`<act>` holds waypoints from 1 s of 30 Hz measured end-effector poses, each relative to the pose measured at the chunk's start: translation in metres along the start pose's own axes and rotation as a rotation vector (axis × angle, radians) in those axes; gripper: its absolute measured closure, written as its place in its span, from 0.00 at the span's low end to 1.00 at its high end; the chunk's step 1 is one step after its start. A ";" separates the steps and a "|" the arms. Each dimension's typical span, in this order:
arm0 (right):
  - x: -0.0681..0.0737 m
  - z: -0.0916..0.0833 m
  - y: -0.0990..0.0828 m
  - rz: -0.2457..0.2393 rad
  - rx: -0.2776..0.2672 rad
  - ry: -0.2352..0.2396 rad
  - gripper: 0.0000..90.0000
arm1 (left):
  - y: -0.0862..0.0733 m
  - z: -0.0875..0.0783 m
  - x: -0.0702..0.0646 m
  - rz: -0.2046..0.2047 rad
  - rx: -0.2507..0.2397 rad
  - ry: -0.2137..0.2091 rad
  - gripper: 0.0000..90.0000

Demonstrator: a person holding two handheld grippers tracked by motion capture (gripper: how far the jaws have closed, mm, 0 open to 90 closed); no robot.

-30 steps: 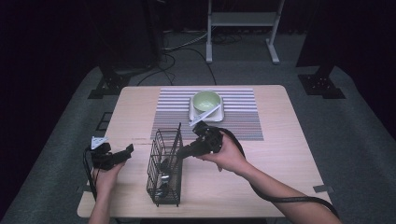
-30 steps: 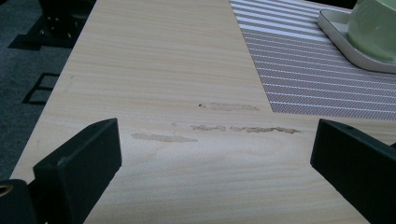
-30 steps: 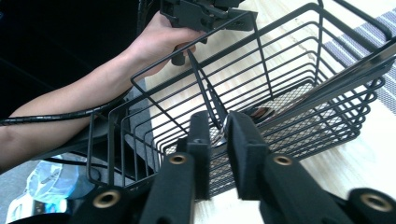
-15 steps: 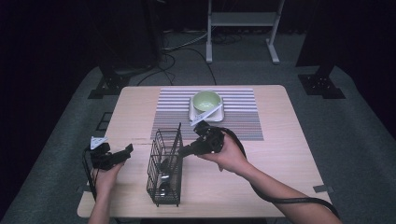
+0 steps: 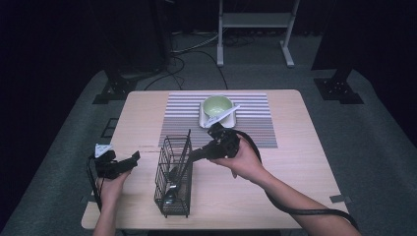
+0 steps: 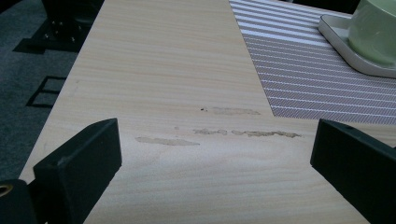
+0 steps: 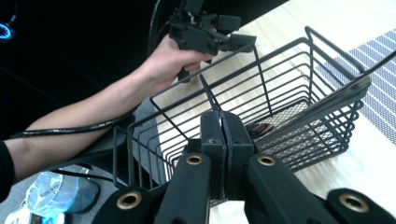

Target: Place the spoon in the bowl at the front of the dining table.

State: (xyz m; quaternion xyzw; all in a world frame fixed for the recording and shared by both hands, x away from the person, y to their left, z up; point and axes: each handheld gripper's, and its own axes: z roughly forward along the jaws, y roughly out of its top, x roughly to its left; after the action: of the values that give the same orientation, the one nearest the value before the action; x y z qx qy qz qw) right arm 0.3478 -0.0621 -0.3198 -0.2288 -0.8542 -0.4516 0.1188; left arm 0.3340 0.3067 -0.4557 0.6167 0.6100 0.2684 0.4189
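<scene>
A black wire basket (image 5: 173, 177) stands on the wooden table's front part, with a dark utensil (image 5: 184, 147) leaning inside it. My right gripper (image 5: 192, 156) reaches in from the right to the basket's upper rim. In the right gripper view its jaws (image 7: 223, 130) are pressed together on a thin wire of the basket (image 7: 289, 93), and the utensil (image 7: 327, 102) lies slanted across the inside. My left gripper (image 5: 133, 158) hovers left of the basket. The left gripper (image 6: 215, 158) is wide open over bare wood.
A green bowl (image 5: 217, 104) sits on a white tray (image 5: 202, 120) with a white spoon (image 5: 223, 116), on the striped placemat (image 5: 255, 128) behind the basket. In the left gripper view the bowl (image 6: 378, 32) and placemat (image 6: 303, 79) are at the far right. A cable trails from my right hand.
</scene>
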 end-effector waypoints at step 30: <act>0.005 -0.034 0.011 0.023 -0.095 0.032 0.99 | -0.001 0.001 0.000 -0.002 0.002 0.003 0.01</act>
State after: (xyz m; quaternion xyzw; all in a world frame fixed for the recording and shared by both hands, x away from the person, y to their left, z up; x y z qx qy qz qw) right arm 0.3486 -0.0836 -0.2903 -0.2366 -0.8272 -0.4937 0.1266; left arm 0.3345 0.3066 -0.4567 0.6161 0.6116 0.2681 0.4176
